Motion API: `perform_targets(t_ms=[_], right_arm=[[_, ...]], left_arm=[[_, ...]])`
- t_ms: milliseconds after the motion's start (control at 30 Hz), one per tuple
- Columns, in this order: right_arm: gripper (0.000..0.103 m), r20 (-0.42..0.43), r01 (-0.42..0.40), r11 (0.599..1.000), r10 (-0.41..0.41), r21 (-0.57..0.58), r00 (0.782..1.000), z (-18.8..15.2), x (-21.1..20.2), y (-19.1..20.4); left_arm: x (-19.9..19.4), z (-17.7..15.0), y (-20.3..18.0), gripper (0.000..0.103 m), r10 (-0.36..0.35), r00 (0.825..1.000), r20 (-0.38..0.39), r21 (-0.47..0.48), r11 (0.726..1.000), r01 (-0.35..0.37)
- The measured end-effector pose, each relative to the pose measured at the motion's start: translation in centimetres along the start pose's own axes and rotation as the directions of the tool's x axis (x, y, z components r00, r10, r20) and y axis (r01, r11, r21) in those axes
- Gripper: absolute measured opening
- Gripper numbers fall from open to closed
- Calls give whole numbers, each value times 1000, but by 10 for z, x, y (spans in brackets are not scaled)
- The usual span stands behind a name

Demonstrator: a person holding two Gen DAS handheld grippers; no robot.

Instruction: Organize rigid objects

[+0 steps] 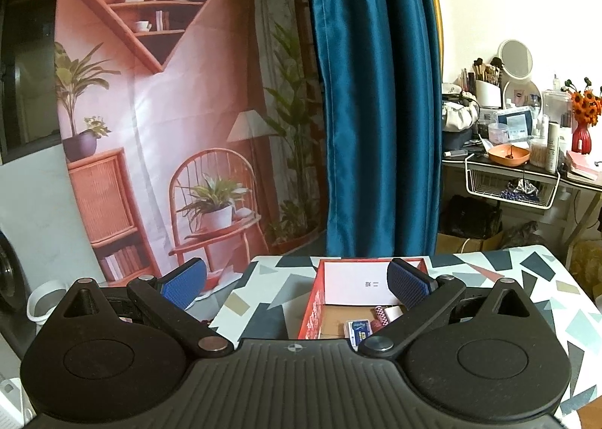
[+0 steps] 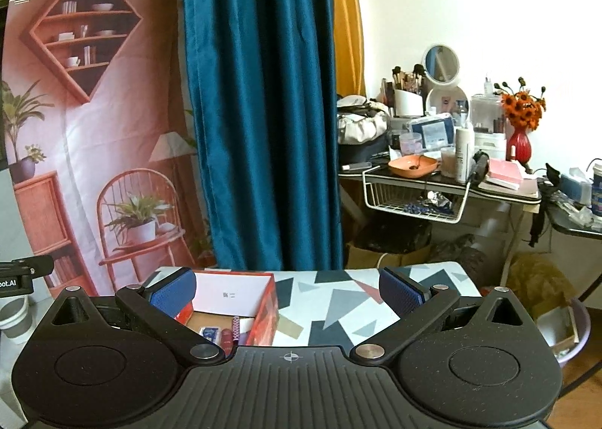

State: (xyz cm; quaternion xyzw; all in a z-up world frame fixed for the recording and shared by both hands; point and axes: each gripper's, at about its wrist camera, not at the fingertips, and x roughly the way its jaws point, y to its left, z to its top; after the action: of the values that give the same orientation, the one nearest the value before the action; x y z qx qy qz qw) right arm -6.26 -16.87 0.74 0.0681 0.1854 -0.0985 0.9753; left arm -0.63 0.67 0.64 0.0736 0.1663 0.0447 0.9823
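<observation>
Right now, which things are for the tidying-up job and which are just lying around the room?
For the job:
red box on the patterned table
small things inside it, like the blue-and-white pack
left tool and right tool, both open and empty

Just lying about:
orange bowl
red vase of flowers
round mirror
blue curtain

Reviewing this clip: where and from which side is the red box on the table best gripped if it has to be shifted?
Probably from above, pinching one upright side wall of the red box. It is open-topped with thin walls, and the open right gripper is nearest its right wall.
</observation>
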Motion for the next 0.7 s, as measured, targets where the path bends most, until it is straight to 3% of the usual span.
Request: perform_targets(t_ms=[700], right_arm=[[103, 3, 19, 1000, -19, 6, 1000, -4, -4, -3]], left_arm=[[-2, -3, 0, 103, -1, 1000, -11, 9, 1000, 1]])
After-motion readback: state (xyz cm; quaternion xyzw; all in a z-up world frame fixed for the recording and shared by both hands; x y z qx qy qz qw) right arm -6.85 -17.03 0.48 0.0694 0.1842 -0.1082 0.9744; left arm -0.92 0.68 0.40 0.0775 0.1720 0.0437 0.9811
